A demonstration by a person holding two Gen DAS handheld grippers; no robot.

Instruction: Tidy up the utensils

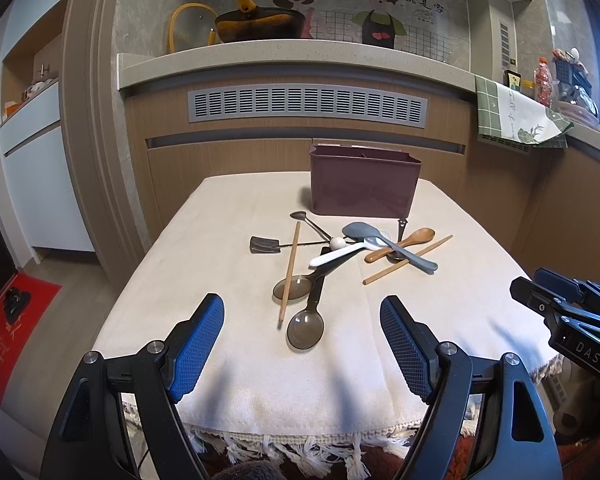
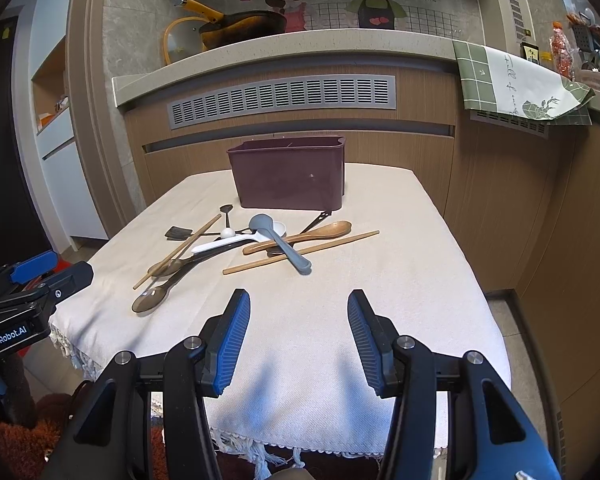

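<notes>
So both my left gripper (image 1: 302,320) and right gripper (image 2: 299,316) are wide open, holding nothing. I'd grab the loose chopstick (image 2: 300,253) first, pinching mid-shaft, then drop it in the bin (image 2: 288,176).

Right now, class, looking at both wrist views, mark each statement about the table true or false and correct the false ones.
1. Both tools, left and right, are open and hold nothing. True.
2. The maroon bin lies tipped on its side. False: it stands upright.
3. The grey spoon lies across the wooden spoon. True.
4. The two chopsticks lie side by side. False: one chopstick is left of the pile, the other chopstick right.
</notes>
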